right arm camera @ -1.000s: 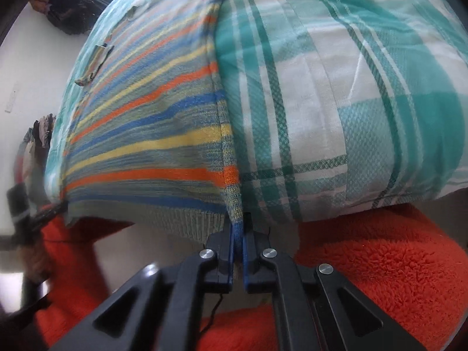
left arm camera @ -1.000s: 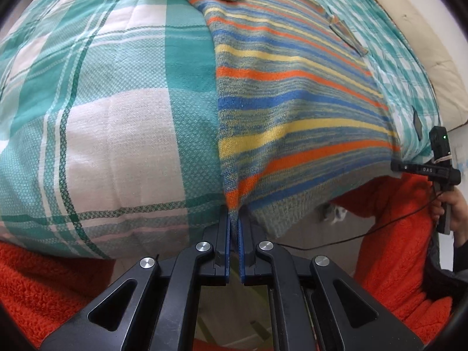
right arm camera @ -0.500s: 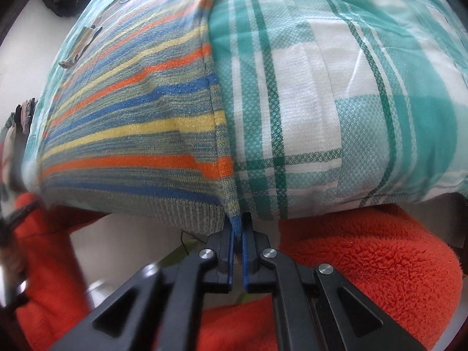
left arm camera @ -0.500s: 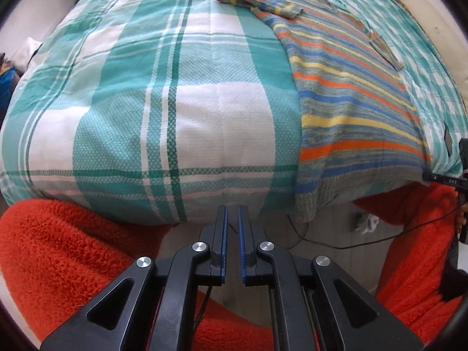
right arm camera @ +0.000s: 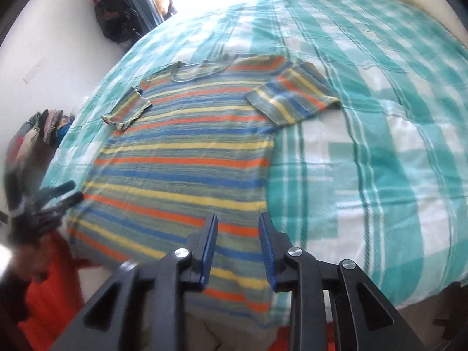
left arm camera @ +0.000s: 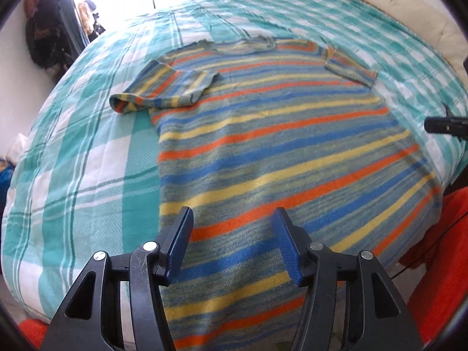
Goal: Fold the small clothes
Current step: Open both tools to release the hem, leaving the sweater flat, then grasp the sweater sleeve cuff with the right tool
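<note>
A striped knit short-sleeved top [left arm camera: 278, 146] in blue, yellow, orange and grey-green lies flat on the bed, neck far, hem hanging over the near edge. It also shows in the right wrist view [right arm camera: 187, 161]. One sleeve [left arm camera: 163, 90] is folded in over the body; the other sleeve [right arm camera: 292, 96] too. My left gripper [left arm camera: 232, 225] is open and empty above the hem's left part. My right gripper [right arm camera: 237, 228] is open and empty above the hem's right part. The left gripper also shows blurred at the left of the right wrist view [right arm camera: 55, 201].
The bed has a teal and white plaid cover [left arm camera: 87, 161], also in the right wrist view [right arm camera: 380, 146]. An orange fleece blanket [left arm camera: 438, 248] hangs below the bed's near edge. Dark clothes [right arm camera: 117, 14] hang by the window; a clothes pile [right arm camera: 38, 128] lies at the left.
Both grippers have let go of the hem, opened and risen above the bed. The top, held over the bed edge before, now lies spread flat with both sleeves in view.
</note>
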A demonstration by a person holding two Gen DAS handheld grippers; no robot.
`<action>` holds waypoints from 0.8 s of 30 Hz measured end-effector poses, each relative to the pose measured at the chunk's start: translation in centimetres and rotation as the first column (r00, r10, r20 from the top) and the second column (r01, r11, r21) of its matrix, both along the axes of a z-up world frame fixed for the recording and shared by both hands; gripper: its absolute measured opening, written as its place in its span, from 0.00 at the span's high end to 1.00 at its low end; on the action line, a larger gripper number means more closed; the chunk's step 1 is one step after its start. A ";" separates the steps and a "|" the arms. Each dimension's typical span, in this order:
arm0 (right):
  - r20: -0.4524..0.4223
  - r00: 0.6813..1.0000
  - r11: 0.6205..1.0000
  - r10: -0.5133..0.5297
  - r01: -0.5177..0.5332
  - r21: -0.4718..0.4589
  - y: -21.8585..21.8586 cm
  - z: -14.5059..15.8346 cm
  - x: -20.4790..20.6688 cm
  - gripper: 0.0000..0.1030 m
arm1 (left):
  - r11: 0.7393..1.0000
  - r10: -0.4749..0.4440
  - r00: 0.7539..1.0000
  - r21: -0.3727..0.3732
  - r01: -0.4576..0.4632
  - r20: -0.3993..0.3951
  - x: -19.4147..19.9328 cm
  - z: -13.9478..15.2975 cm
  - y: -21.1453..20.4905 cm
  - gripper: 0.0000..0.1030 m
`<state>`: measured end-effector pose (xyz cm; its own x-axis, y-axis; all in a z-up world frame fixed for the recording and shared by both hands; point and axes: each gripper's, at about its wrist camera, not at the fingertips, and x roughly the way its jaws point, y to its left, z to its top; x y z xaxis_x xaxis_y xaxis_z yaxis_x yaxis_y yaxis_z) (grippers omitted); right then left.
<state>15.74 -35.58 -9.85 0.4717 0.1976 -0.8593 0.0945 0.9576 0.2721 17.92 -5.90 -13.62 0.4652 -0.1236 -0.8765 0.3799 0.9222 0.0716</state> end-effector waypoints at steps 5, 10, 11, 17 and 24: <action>-0.146 0.985 0.996 0.090 -0.091 0.002 0.5 -7.2 0.7 0.67 | 0.997 -0.052 0.998 0.056 0.051 0.025 -4.4 0.6 2.3 0.37; -0.045 0.992 0.980 0.116 -0.122 -0.156 -1.3 -1.8 3.2 0.49 | 0.993 0.115 0.993 -0.031 -0.115 0.004 -6.5 2.6 7.3 0.33; -0.011 0.992 0.971 0.127 -0.127 -0.203 -1.5 -1.1 4.7 0.44 | 0.986 0.164 0.986 -0.039 -0.164 0.004 -6.3 2.5 8.0 0.33; -0.004 0.982 0.942 0.188 -0.181 -0.282 -2.0 -5.4 16.1 0.44 | 0.932 0.346 0.937 -0.101 -0.349 -0.050 -4.8 2.3 10.7 0.33; 0.104 0.980 0.981 -0.172 0.180 -0.070 -12.1 -4.4 15.5 0.98 | 0.911 0.404 0.913 -0.061 -0.408 -0.062 -5.4 1.2 12.9 0.32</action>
<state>31.19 -47.70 -14.30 0.5745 0.0379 -0.8176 0.2402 0.9472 0.2126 12.55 7.05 -12.39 0.4470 0.0047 -0.8945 -0.0269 0.9996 -0.0082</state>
